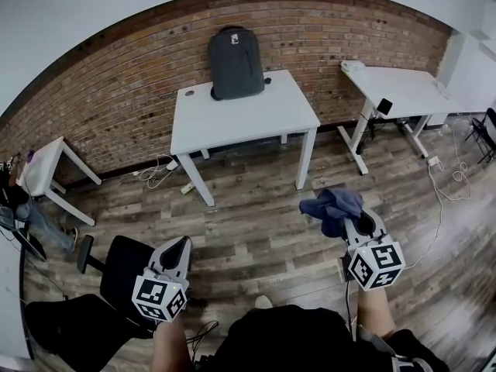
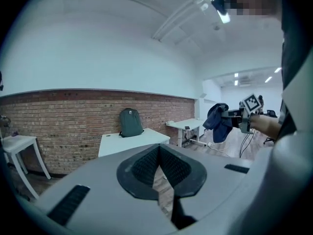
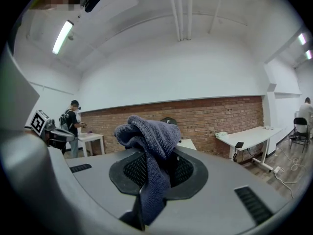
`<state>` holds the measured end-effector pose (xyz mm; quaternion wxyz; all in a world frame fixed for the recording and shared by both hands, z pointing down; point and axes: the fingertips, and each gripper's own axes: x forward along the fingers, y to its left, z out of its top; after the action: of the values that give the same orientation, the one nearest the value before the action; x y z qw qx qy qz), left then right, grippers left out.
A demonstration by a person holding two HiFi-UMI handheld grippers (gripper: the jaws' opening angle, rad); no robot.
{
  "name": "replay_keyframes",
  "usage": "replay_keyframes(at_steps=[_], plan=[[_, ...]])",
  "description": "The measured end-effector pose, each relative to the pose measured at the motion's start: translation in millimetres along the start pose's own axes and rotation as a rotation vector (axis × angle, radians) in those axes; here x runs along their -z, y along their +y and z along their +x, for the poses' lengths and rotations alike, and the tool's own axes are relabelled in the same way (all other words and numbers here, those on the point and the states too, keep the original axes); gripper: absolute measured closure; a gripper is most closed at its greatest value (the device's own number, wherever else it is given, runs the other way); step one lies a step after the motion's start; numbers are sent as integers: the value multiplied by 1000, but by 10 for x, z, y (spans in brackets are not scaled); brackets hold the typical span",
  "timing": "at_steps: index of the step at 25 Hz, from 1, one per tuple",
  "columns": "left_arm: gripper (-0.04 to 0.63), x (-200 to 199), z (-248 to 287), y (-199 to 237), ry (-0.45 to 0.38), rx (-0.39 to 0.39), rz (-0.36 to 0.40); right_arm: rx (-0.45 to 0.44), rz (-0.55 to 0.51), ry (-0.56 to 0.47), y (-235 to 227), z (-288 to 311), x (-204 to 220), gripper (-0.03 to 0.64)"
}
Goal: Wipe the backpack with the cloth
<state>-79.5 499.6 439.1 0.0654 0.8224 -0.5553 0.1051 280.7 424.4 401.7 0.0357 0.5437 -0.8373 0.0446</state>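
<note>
Approach step: the right gripper point(image 1: 358, 225) jaws clamp the blue cloth point(image 1: 332, 205); the left gripper point(image 1: 177, 251) jaws are together and empty. The grey backpack point(image 1: 235, 62) stands upright on the far tabletop point(image 1: 244, 118). Next, carry the cloth to it.

Three white desks stand by the one brick wall point(image 1: 116, 91): a middle desk point(image 1: 240, 118) bearing the one dark backpack point(image 1: 235, 62), a second desk point(image 1: 403, 91) to its right, and a third, smaller desk point(image 1: 39, 169) at far left. There are two grippers, the left gripper point(image 1: 180, 248) and the right gripper point(image 1: 356, 227), each with one marker cube point(image 1: 159, 297) point(image 1: 375, 266), plus one blue cloth point(image 1: 333, 206) and one black chair point(image 1: 116, 273). The right gripper view shows two other people, one person point(image 3: 73, 126) at the left and another point(image 3: 306, 112) at the right edge
</note>
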Motion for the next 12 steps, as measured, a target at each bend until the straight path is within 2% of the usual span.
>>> replay_keyframes(at_steps=[1, 5, 12], plan=[[604, -21, -5, -75, -4, 3, -15, -3, 5, -7, -25, -68, -8, 551], [604, -203, -67, -487, -83, 52, -185, -37, -15, -29, -118, -327, -60, 551], [604, -145, -414, -1136, -81, -48, -174, -131, -9, -56, -292, -811, -47, 551]])
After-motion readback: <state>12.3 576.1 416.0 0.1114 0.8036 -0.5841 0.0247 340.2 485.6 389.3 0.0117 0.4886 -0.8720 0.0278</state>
